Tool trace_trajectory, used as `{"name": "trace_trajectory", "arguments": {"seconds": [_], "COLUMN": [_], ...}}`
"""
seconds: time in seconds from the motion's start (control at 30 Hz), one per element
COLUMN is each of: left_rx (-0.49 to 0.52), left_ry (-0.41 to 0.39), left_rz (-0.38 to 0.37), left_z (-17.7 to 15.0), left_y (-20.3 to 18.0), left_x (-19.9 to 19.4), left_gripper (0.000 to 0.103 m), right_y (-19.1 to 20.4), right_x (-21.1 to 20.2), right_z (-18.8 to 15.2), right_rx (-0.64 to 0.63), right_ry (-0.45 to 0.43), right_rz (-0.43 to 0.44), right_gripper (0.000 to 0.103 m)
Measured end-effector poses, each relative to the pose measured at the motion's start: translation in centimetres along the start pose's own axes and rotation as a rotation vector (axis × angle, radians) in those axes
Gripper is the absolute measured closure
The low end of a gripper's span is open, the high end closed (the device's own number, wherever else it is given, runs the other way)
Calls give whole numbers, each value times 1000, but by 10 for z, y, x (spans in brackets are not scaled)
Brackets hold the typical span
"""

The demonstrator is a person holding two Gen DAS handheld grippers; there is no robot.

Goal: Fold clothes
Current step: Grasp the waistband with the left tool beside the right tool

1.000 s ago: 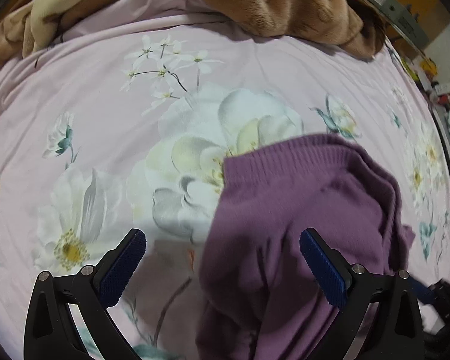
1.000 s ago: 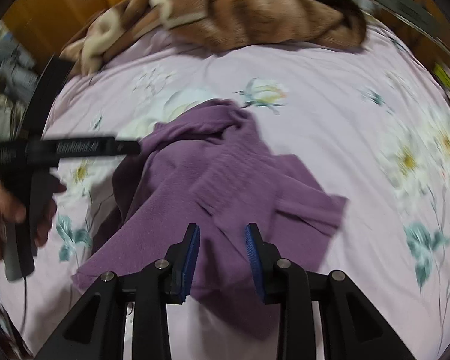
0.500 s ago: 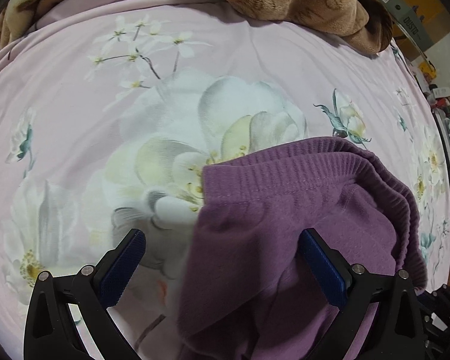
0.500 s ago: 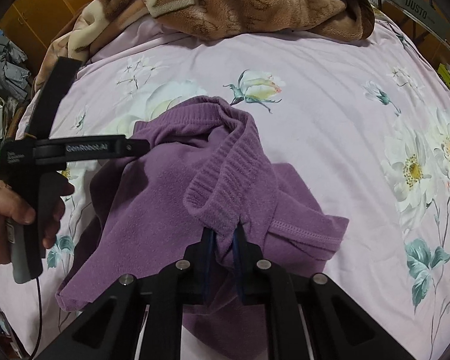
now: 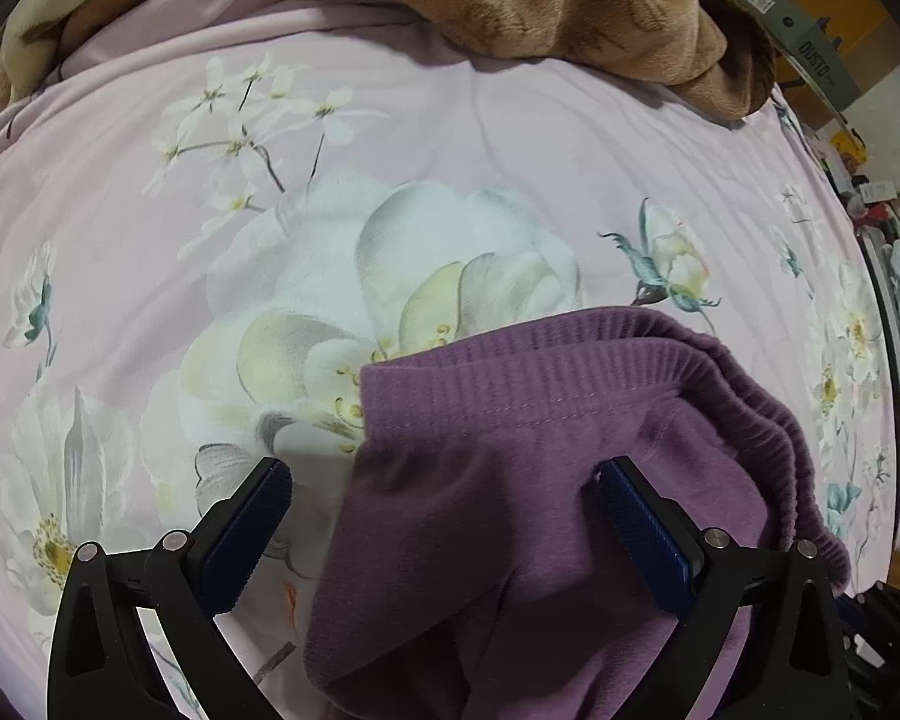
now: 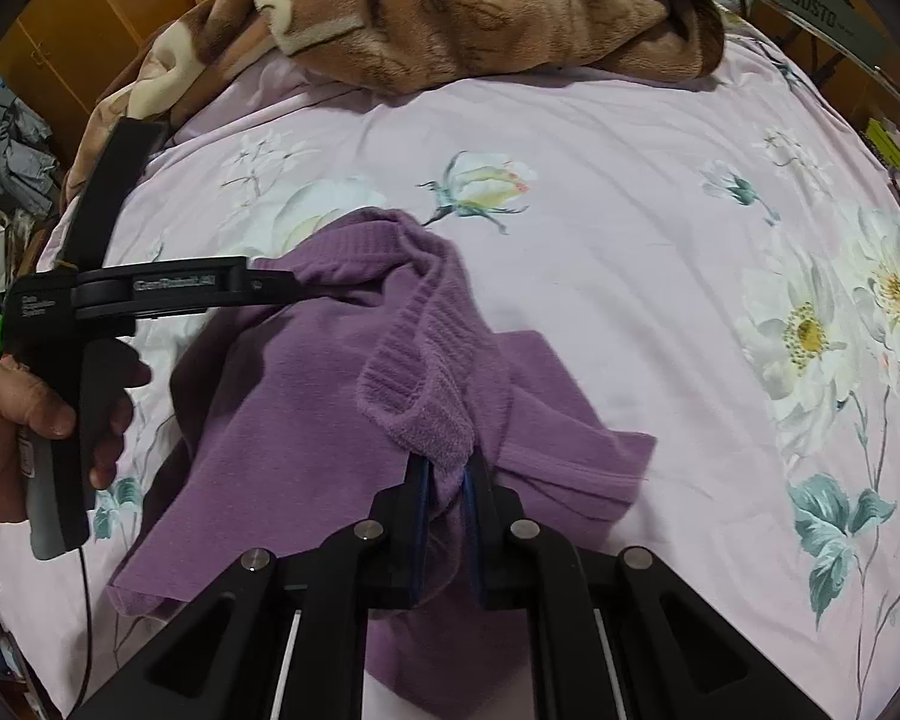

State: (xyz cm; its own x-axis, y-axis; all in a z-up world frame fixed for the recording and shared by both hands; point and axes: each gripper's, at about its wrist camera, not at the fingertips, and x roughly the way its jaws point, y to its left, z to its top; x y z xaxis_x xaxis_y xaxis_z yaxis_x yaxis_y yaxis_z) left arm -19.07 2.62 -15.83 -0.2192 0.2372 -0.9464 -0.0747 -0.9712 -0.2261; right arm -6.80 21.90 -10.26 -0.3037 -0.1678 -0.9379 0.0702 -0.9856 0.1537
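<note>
On the floral bed point(image 6: 630, 252), my right gripper point(image 6: 447, 480), jaws just closing, pinches the ribbed edge of the purple sweater point(image 6: 306, 396), while my left gripper point(image 5: 444, 534) hovers wide over its hem.

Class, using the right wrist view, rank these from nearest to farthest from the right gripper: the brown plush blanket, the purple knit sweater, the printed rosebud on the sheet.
1. Purple knit sweater: pinched in the right gripper.
2. Printed rosebud: mid-bed, beyond the sweater.
3. Brown plush blanket: heaped at the far edge.

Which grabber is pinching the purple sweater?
The right gripper: its pads squeeze a fold of the purple sweater. The left gripper stands wide open, clamping nothing.
</note>
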Motion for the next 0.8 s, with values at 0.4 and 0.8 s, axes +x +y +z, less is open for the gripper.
{"name": "trace_trajectory", "arguments": {"seconds": [0.4, 0.8], "left_rx": [-88, -20], "left_ry": [-17, 4], "left_rz": [-26, -99], "left_z": [17, 23], "left_y": [26, 19], "left_x": [12, 34], "left_gripper": [0, 36], "right_y": [-17, -21], "right_x": [8, 10], "right_z": [-3, -5], "right_rx": [30, 42], "right_ry": [11, 11], "right_rz": [-19, -13], "right_gripper": [93, 93]}}
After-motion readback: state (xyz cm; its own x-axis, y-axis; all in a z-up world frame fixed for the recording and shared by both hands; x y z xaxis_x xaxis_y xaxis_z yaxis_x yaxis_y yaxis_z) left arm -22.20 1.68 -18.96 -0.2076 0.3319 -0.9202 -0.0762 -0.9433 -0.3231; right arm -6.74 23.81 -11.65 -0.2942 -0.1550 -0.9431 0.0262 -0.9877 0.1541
